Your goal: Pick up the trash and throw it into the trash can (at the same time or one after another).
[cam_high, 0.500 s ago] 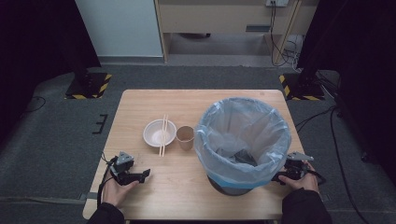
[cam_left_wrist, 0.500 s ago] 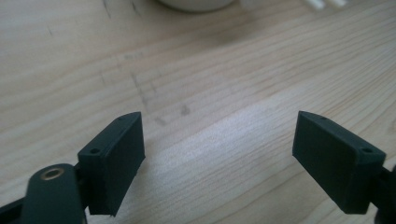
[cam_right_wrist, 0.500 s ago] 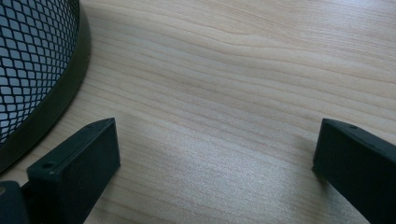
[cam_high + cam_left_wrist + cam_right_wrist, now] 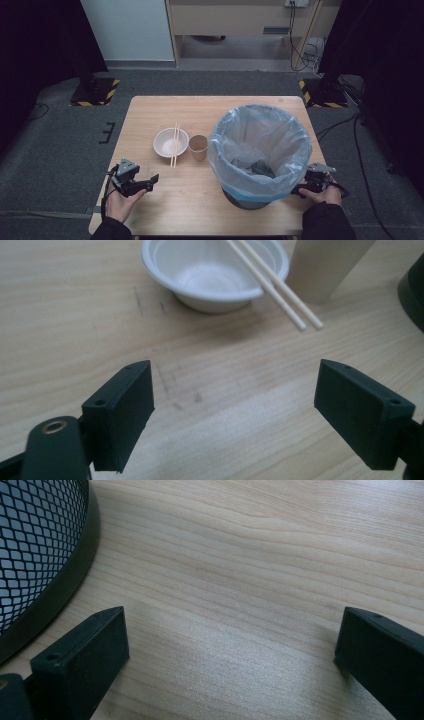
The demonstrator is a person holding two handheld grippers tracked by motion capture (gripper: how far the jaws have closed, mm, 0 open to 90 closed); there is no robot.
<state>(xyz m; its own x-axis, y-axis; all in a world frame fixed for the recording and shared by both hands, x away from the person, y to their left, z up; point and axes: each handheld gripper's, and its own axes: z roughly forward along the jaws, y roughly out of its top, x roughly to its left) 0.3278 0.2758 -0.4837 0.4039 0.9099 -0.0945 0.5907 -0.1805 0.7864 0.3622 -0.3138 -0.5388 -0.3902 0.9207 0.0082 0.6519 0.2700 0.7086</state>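
Chopsticks (image 4: 174, 144) lie across the white bowl (image 4: 170, 142) at centre-left of the high view, tips overhanging the near rim; in the left gripper view they run from top centre down toward the right, bowl at top centre, paper cup (image 4: 327, 265) just beside it at upper right. Left gripper (image 4: 150, 181) sits low at lower left, jaws wide apart, nothing between them, aimed up toward the bowl. Right gripper (image 4: 299, 189) at lower right, close to the bin (image 4: 260, 150) base, jaws also spread and empty; bin mesh fills the upper left of its view. Risks, judged: sticks are thin and loose, so a pinch on one alone could roll the other off the bowl onto the table (image 4: 150, 115). Pushing in too low could shove or tip the light bowl, or knock the cup beside it. Lifting the sticks off-centre could let them swing and slip out before reaching the bin. Right gripper could nudge the bin if it moves carelessly.
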